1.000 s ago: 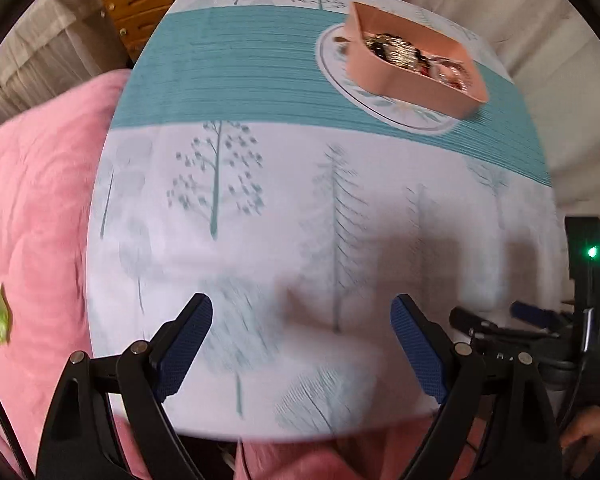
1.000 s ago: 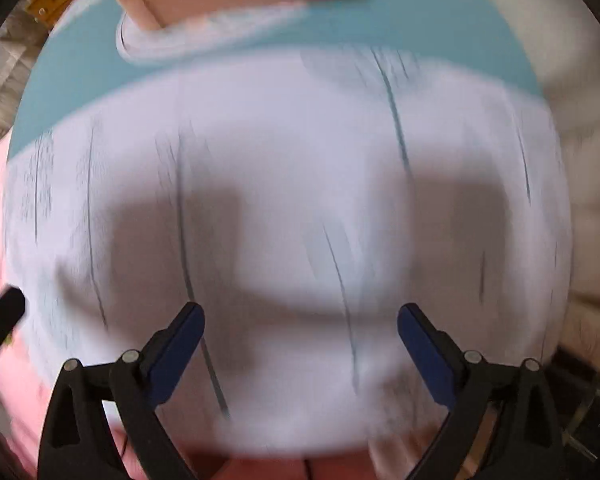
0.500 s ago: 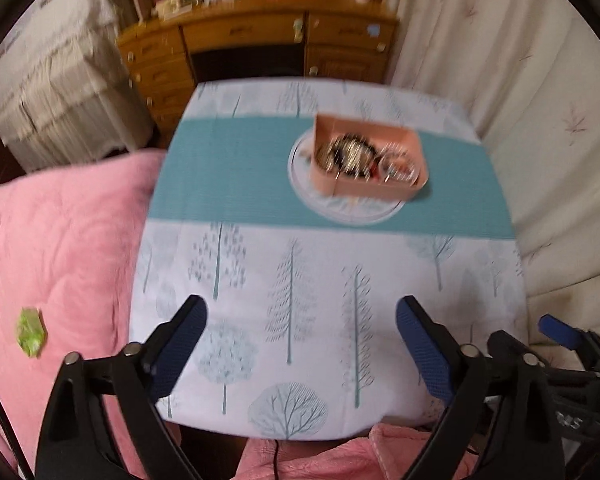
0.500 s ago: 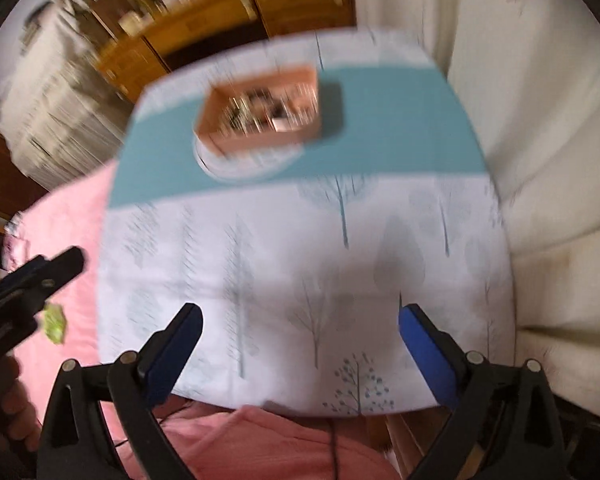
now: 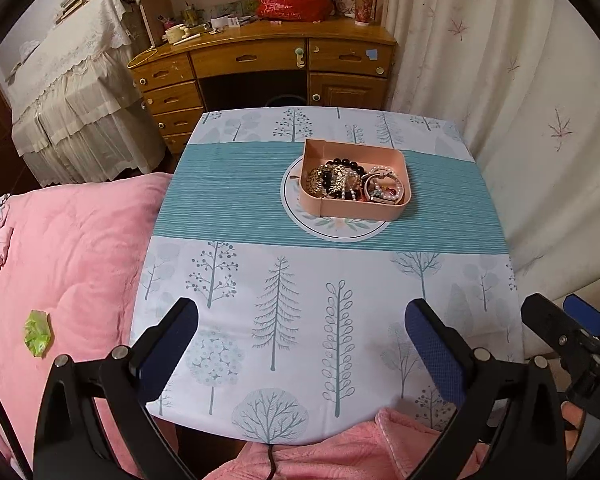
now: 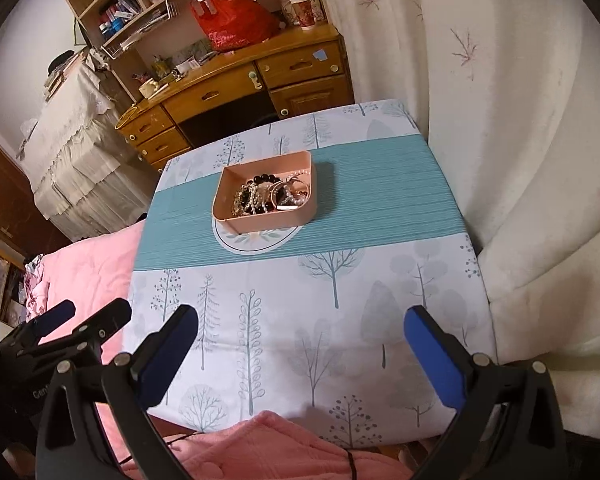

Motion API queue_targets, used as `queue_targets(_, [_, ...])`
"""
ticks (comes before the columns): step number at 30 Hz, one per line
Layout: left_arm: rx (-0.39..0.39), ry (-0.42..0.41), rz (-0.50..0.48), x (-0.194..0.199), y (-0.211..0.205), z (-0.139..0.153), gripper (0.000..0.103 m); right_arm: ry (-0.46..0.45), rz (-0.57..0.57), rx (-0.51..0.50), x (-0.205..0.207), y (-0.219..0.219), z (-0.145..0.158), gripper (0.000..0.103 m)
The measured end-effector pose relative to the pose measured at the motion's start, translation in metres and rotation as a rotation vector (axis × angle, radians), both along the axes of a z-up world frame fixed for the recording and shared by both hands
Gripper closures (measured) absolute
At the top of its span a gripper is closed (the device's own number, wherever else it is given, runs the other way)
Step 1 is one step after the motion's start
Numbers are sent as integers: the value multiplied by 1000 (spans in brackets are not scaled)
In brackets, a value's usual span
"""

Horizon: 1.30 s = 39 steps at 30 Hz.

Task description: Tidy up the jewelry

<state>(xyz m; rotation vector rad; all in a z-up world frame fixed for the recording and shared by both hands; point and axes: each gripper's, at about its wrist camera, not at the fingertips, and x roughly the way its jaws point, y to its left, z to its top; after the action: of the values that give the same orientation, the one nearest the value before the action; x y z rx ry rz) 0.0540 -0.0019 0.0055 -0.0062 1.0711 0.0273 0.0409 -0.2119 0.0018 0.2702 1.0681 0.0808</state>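
A pink tray (image 5: 324,210) stands on the teal band of a tree-print tablecloth (image 5: 300,320), over a round printed motif. It holds a tangle of jewelry (image 5: 352,182): beaded and pearl bracelets and gold chains. The tray also shows in the right wrist view (image 6: 268,216) with the jewelry (image 6: 268,196) inside. My left gripper (image 5: 300,340) is open and empty above the table's near edge. My right gripper (image 6: 300,340) is open and empty, to the right of the left one, also near the front edge. Both are well back from the tray.
A pink blanket (image 5: 60,260) lies left of the table with a green wrapper (image 5: 38,334) on it. A wooden desk (image 5: 268,64) with clutter stands behind. Cream curtains (image 5: 540,120) hang on the right. Pink cloth (image 6: 260,448) lies at the front edge.
Both grippers have pulled up and back from close over the tablecloth, so the whole table and room now show. Both stay open and empty.
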Motion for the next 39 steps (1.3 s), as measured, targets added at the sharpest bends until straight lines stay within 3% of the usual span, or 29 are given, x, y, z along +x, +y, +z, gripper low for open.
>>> queue_targets(12, [20, -29, 16, -14, -13, 3, 1, -118, 123, -82, -15, 17, 21, 0])
queue_targets(39, [40, -37, 46, -20, -8, 4, 1, -112, 172, -105, -18, 29, 19, 0])
